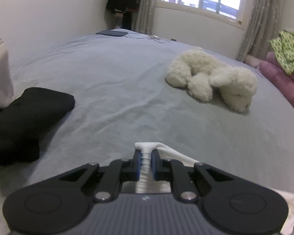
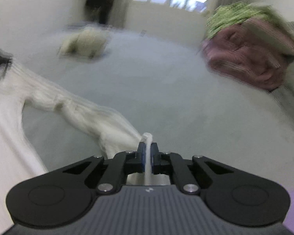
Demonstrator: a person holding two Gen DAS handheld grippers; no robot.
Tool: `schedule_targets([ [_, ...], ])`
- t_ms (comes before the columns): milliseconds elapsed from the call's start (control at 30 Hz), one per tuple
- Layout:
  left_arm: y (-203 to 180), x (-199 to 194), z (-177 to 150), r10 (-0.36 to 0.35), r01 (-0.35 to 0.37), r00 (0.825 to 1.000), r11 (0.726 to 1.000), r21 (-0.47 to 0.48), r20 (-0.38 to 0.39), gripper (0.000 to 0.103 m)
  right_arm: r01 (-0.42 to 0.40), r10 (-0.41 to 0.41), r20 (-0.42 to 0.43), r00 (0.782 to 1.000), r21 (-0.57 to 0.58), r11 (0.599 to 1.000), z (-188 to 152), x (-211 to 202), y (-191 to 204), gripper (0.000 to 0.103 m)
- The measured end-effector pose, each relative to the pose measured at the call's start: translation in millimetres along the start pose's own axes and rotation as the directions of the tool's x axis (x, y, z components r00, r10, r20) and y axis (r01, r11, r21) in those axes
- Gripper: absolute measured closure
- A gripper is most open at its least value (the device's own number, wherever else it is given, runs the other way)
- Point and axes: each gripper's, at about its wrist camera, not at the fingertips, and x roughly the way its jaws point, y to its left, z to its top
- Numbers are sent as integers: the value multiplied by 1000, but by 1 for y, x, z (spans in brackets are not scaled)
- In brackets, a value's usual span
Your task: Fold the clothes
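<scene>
The bed spreads grey ahead of both claws. Ahead and right of the left claw lies a plush toy; a black garment sits to its left. A pink and green pile lies ahead and right of the right claw. The white garment trails leftward from the right claw. Each claw is pinched narrow on a bunched edge of it. This looks like the pick-up step; next, both would likely lift and spread the cloth flat.
</scene>
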Motion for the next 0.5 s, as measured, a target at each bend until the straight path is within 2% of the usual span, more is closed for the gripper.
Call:
schedule_targets([
  [100,7,0,1,13,-13,1000,999,-31,12,92,97,-104,87,991,80,992,5,-6,-11,98],
  [200,9,2,2,17,-16,1000,998,-54,18,92,142,-155,136,978,101,985,8,-10,-14,100],
  [400,5,0,3,32,-30,999,999,-39,42,92,224,-250,141,958,177,958,12,-6,-30,101],
  [500,6,0,4,43,-42,998,998,-37,47,92,175,-195,90,977,191,966,8,-4,-34,101],
])
